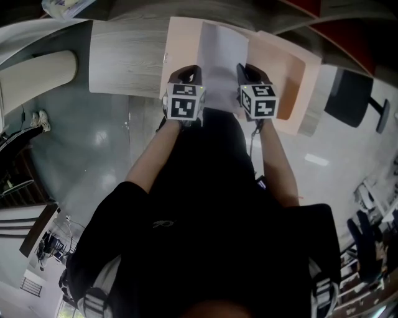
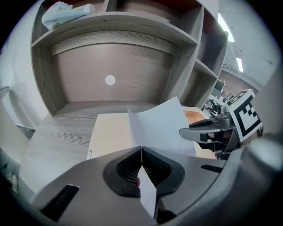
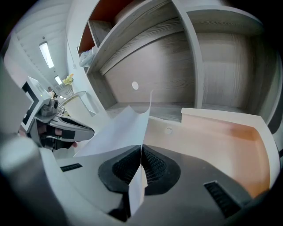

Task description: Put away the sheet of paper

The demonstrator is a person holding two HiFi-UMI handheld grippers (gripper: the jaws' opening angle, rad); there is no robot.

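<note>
A white sheet of paper [image 1: 219,62] hangs between my two grippers above an open peach-coloured folder [image 1: 183,43] on the wooden desk. My left gripper [image 1: 185,84] is shut on the sheet's near left edge, and in the left gripper view the paper [image 2: 157,126] runs out from between the closed pads [image 2: 131,167]. My right gripper [image 1: 252,77] is shut on the near right edge; in the right gripper view the sheet [image 3: 119,130] bends up leftward from its jaws. Each gripper shows in the other's view: the right gripper [image 2: 212,130] and the left gripper [image 3: 62,128].
The folder's right flap, or a tray [image 3: 230,141], has raised walls and an orange inside. The grey wood desk [image 1: 124,62] sits inside a shelf unit with a back wall [image 2: 110,75] and upper shelves. A crumpled pale thing [image 2: 66,11] lies on the top shelf. A dark chair [image 1: 351,99] stands at the right.
</note>
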